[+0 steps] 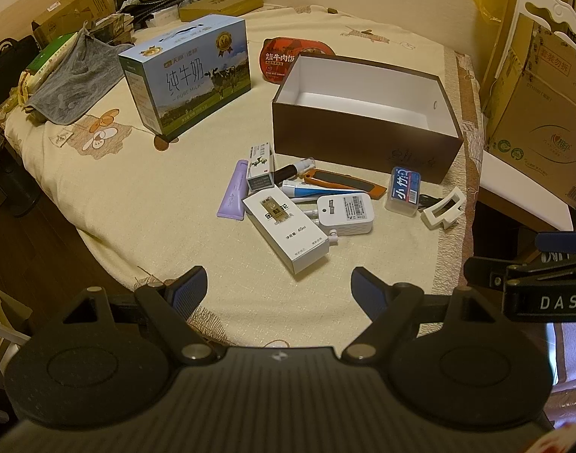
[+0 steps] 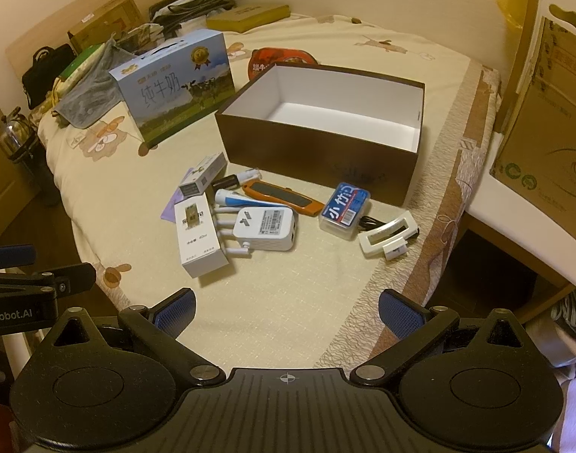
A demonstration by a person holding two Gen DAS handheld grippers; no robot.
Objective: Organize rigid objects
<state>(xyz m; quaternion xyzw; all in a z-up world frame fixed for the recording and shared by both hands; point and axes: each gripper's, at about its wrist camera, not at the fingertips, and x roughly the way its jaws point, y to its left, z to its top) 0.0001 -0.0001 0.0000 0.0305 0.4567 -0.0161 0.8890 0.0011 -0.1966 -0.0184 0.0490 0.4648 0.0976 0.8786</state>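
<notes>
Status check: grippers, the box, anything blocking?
Left gripper and right gripper open, empty. Brown box empty. Small items piled before it, white router nearest; nothing blocking.

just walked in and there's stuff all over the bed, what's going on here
A person holds two grippers above a bed, about to tidy small items. The left gripper and right gripper are both open and hold nothing. The brown box sits empty. In front of it lie a white router, an orange utility knife, a blue-labelled case, a white clip and some cartons and tubes. Nothing is packed yet.
</notes>
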